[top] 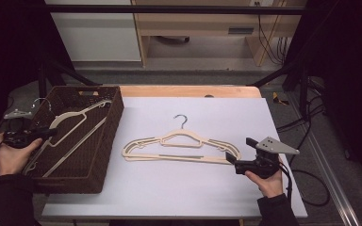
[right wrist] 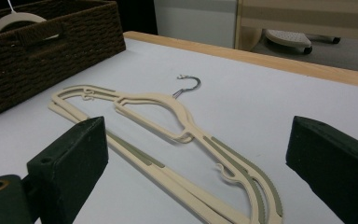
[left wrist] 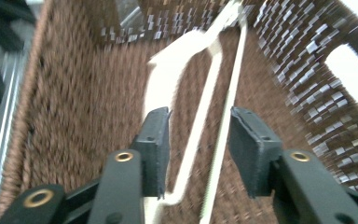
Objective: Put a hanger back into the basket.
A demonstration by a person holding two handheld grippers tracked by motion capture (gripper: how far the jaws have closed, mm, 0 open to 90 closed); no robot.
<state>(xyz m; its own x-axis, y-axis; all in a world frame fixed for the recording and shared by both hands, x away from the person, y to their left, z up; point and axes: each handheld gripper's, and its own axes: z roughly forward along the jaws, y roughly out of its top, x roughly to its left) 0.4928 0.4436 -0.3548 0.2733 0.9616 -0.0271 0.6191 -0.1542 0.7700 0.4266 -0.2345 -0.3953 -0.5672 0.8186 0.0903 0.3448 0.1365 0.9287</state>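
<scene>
A brown woven basket (top: 104,141) sits at the table's left edge. Inside it lies a cream hanger (top: 68,129). The left gripper (left wrist: 199,140) reaches into the basket, its jaws parted, with the hanger's thin bars between them, not pinched. Right of the basket, a second cream hanger (top: 181,146) lies flat on the white table (top: 245,113). The right gripper (top: 229,157) rests just beside this hanger's right end, jaws wide apart.

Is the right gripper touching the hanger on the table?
Apart. The right gripper view shows the right gripper with jaws wide open, the hanger lying flat on the table between and beyond them.
</scene>
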